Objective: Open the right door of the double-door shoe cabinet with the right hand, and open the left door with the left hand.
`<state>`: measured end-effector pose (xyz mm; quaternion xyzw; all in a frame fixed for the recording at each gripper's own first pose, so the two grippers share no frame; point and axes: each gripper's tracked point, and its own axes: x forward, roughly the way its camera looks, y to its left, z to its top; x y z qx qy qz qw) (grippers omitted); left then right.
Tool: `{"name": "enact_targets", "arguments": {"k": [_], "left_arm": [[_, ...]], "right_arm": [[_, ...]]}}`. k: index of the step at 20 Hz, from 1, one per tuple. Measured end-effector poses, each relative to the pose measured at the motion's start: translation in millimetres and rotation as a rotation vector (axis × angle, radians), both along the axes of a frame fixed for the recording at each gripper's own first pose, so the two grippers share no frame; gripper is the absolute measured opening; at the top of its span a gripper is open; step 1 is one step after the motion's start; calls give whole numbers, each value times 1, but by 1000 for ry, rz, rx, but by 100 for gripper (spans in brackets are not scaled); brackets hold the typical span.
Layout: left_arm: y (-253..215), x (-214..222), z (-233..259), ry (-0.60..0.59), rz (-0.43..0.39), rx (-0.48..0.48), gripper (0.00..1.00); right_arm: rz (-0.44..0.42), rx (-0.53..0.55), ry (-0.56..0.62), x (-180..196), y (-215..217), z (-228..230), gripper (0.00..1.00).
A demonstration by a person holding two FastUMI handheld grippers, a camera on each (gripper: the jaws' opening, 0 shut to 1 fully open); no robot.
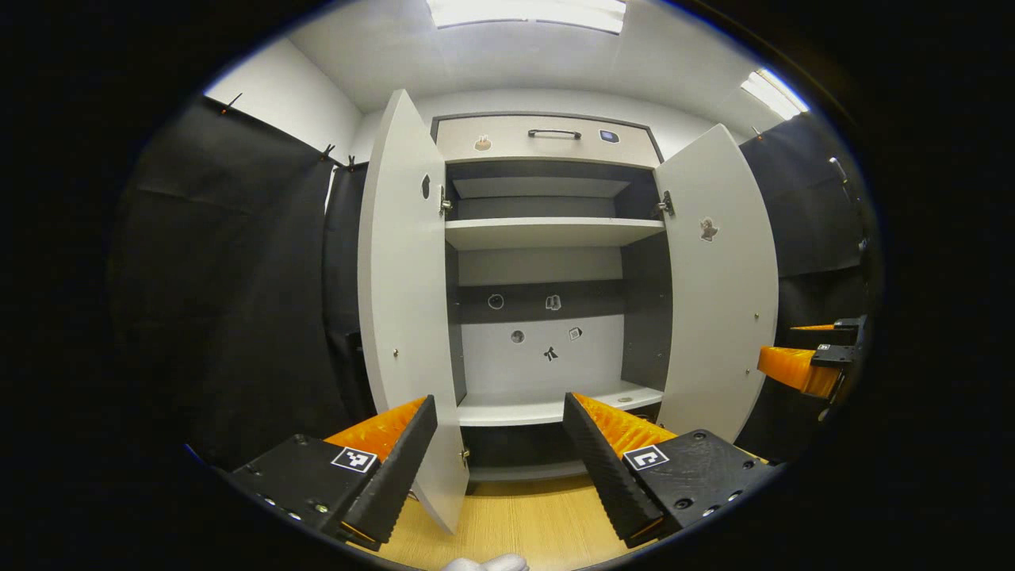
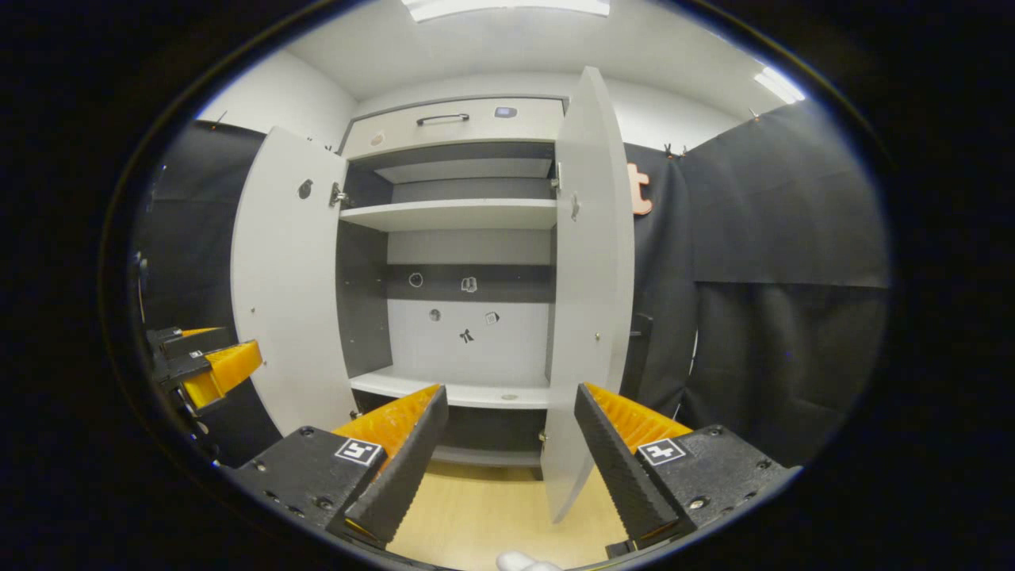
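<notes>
— Now, how are the doors of the shoe cabinet seen?
— Both swung wide: left door and right door stand out from the shelves, above the wooden floor.
— And the tools?
— Left tool and right tool are held agape, nothing gripped, apart from the doors.

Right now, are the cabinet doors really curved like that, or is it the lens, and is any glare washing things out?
Left gripper view: the left door and right door bow outward, which looks like fisheye bending; the ceiling light is blown out white. Right gripper view: the right door bows the same way, the ceiling light glares, yet the shelf stays sharp and evenly lit.
</notes>
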<state>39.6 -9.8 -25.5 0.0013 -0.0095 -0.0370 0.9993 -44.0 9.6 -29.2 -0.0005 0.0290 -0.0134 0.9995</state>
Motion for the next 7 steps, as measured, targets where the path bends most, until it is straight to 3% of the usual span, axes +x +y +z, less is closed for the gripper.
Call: {"name": "enact_targets", "arguments": {"k": [7], "left_arm": [[4, 3, -3, 6, 8, 6, 97]], "right_arm": [[2, -3, -6, 3, 4, 3, 100]]}}
